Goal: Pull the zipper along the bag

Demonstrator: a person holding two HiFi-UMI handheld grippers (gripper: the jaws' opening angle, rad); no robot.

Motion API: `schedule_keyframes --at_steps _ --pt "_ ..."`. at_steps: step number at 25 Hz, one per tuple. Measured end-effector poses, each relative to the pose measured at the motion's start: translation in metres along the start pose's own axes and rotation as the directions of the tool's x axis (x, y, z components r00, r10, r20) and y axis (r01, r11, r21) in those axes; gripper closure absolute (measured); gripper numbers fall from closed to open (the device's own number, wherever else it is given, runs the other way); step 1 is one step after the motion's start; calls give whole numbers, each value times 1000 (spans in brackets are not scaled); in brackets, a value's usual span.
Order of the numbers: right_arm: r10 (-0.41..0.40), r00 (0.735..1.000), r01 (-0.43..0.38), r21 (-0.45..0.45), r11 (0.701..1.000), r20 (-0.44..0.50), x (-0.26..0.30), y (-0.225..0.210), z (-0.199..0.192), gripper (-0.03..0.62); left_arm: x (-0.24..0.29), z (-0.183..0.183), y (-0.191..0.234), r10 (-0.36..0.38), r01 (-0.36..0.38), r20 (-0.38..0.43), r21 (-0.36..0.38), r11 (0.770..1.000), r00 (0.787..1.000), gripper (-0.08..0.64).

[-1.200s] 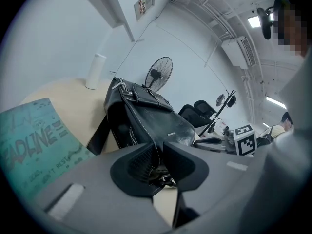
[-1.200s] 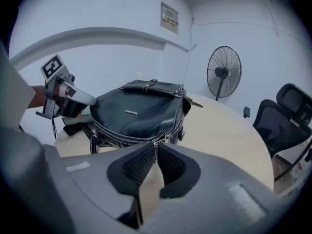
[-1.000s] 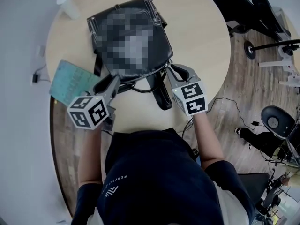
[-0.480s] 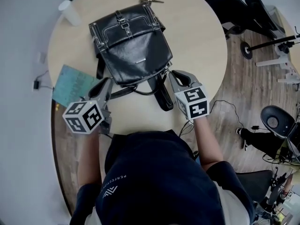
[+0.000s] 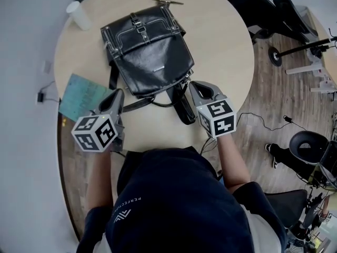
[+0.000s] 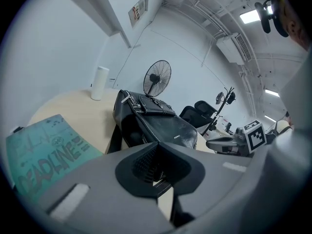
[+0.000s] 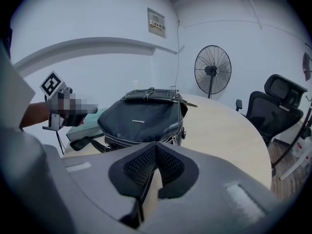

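Both tongs are pressed together. Left gripper (image 5: 117, 95) sits at the near-left corner of the bag (image 5: 150, 51), right gripper (image 5: 192, 86) at its near-right corner, by the metal hardware. The bag lies flat on the table (image 5: 226, 41), flap up, with the strap (image 5: 181, 107) trailing toward me between the 2 grippers.

In both gripper views a stitched strap runs under the closed pads. I can't tell if either gripper actually pinches it or just sits over it. I can't pick out the zipper pull in any view; my guess is it's at the right corner.

How I'd run this step:
1. Confirm the right tongs have the pull, not the strap. If the whole bag drags, it's the wrong part.
2. Use the left as an anchor on the bag edge so the track stays taut.
3. Pull low and parallel to the seam, not upward.
4. Slow down at corners, since soft leather will likely bunch and jam the slider.

Booklet (image 5: 79, 96) lies just beside the left gripper, so watch for snagging it. Cup (image 5: 79, 16) is well apart at the far edge.
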State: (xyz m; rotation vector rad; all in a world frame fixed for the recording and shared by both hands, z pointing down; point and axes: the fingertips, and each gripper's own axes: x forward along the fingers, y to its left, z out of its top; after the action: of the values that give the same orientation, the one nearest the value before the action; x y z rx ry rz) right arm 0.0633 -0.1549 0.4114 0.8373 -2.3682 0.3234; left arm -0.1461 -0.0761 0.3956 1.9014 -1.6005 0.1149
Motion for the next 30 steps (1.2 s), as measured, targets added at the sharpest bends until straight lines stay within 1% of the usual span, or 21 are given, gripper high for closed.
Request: schedule_keyframes --at_steps 19,30 --pt "-16 1000 16 43 999 -5 -6 -2 -7 591 2 -2 0 8 -7 -21 25 1000 1000 541" --pt "-10 1000 10 44 999 -5 -3 -3 -6 591 -3 -3 -1 11 -10 -27 29 1000 1000 541"
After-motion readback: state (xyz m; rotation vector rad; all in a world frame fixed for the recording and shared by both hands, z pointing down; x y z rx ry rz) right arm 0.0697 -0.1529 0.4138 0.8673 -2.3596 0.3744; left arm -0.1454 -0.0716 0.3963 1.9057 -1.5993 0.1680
